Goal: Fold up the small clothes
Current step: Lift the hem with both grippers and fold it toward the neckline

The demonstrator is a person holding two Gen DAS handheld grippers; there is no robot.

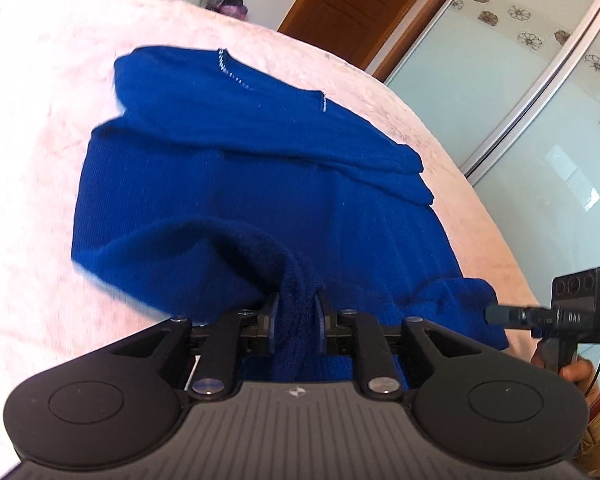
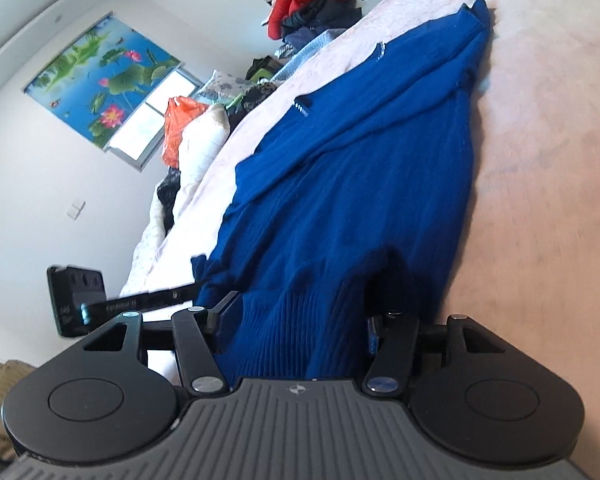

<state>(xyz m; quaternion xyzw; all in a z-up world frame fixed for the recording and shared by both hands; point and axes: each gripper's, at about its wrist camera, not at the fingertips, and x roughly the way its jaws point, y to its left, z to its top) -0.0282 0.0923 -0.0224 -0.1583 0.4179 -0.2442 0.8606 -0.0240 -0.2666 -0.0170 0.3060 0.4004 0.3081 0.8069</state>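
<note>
On pink bedding (image 1: 40, 120), a half-folded blue sweater (image 1: 240, 152): left gripper (image 1: 298, 320) pinches its hem, right gripper (image 2: 296, 320) spread wide around it.

Royal-blue ribbed sweater (image 1: 240, 168) on pale pink blanket (image 1: 32, 120); black grippers; brown door (image 1: 364, 4); frosted wardrobe panels (image 1: 512, 92) with flower motifs; lotus-print blind (image 2: 100, 80).
</note>
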